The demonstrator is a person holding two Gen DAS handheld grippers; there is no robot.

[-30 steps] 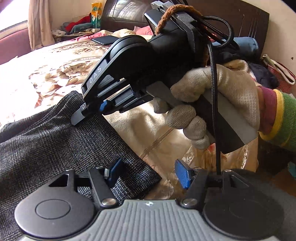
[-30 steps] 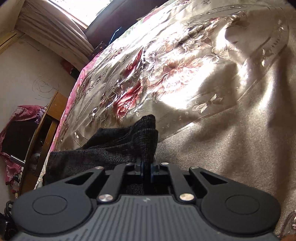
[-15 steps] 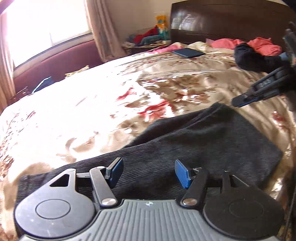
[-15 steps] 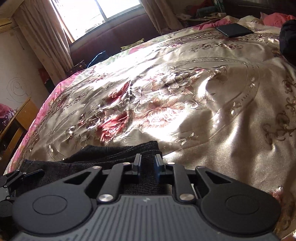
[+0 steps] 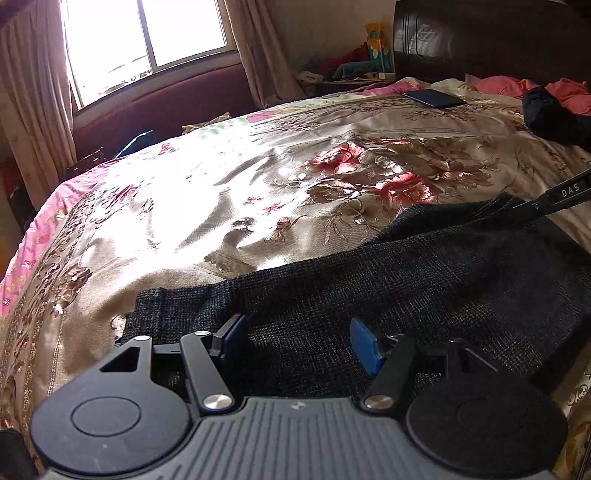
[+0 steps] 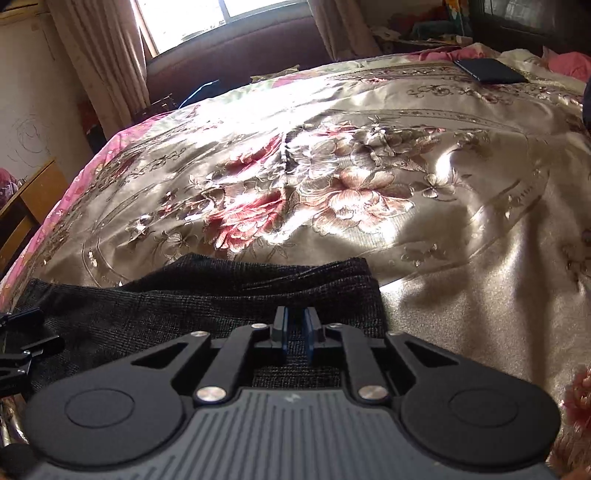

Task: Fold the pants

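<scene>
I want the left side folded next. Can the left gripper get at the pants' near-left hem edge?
Probably yes: the left gripper hangs open over the pants, nothing lying between it and that edge.

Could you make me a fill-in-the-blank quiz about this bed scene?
1. The dark pants lie on a ____-patterned bedspread.
2. The left gripper hovers over the pants with its jaws ____.
3. Daylight enters through a ____ flanked by curtains.
4. A flat dark phone-like thing lies near the ____ of the bed.

Answers: floral; open; window; head

Pants [image 5: 406, 288] lie on the bedspread [image 5: 221, 192], near its front edge.
</scene>
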